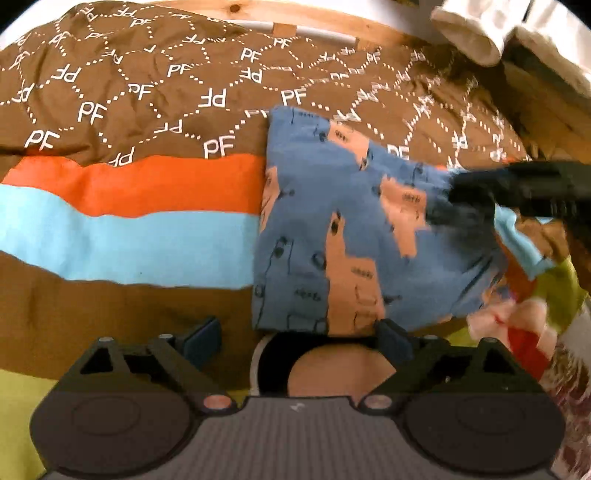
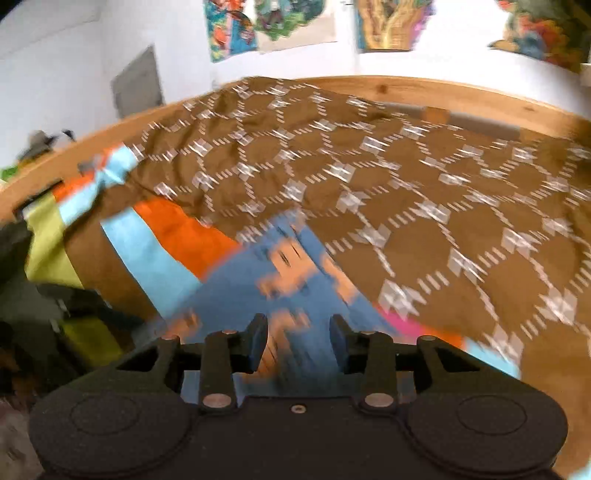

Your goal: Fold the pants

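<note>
The blue pants (image 1: 332,229) lie folded on the bed (image 1: 110,306); the left hand-held gripper (image 1: 295,336) gapes wide and empty at their near edge, closest; the right hand-held gripper (image 2: 297,343) hovers half-open above.

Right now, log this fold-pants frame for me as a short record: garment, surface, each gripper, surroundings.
garment: blue pants with orange patches, lying folded in a rough rectangle
surface: brown patterned bedspread with orange and light blue stripes
left gripper: open wide, nothing between the fingers, at the pants' near edge
right gripper: open, over the pants, view blurred
surroundings: wooden bed frame, colourful pictures on a white wall
</note>
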Demonstrator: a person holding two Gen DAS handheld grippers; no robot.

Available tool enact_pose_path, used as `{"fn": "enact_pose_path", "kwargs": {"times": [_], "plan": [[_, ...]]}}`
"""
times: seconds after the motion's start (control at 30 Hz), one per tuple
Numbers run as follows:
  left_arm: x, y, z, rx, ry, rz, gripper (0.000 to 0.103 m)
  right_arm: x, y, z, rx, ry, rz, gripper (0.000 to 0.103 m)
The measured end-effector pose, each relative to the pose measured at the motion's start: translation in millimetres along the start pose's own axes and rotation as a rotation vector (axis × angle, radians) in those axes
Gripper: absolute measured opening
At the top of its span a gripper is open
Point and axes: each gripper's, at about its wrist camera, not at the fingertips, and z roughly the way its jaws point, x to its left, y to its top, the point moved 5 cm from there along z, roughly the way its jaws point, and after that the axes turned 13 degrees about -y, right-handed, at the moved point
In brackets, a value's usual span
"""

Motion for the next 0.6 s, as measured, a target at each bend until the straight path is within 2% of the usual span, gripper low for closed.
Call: {"fn": "enact_pose_path", "kwargs": {"times": [0.07,0.13,0.17,0.27,0.33,0.4,0.5,0.6], "plan": [[-2,-3,0,0.014,0.011,0.037,0.095,-5,-25,-2,0.026,-0.076,-0.034,0.034],[-3,-4,-1,0.031,0.019,0.049,0.099,-10,-42,-10,0.001,-0.122,-0.023,0.034],[-3,-3,-2,0.038,0.022,0.035,0.101,-10,-42,-16,-0.021,-0.135,-0.013,0.036],[-1,2,-8,0.026,0.016,-0.041,0.103,-3,-29,-36,-0.135,-0.179,-0.045,0.058],[1,7,-14,-0.017,-0.004,-0.086,0.103,0,-19,-42,-0.176,-0.166,-0.06,0.062],[4,15,-18,-0.059,-0.017,-0.116,0.103,2,-12,-36,-0.16,-0.138,-0.079,0.062],[8,26,-16,-0.069,0.006,-0.129,0.103,-1,-11,-20,-0.117,-0.131,-0.07,0.062],[11,30,-13,-0.061,0.032,-0.134,0.103,-9,-15,-14,-0.105,-0.185,-0.101,0.065]]}}
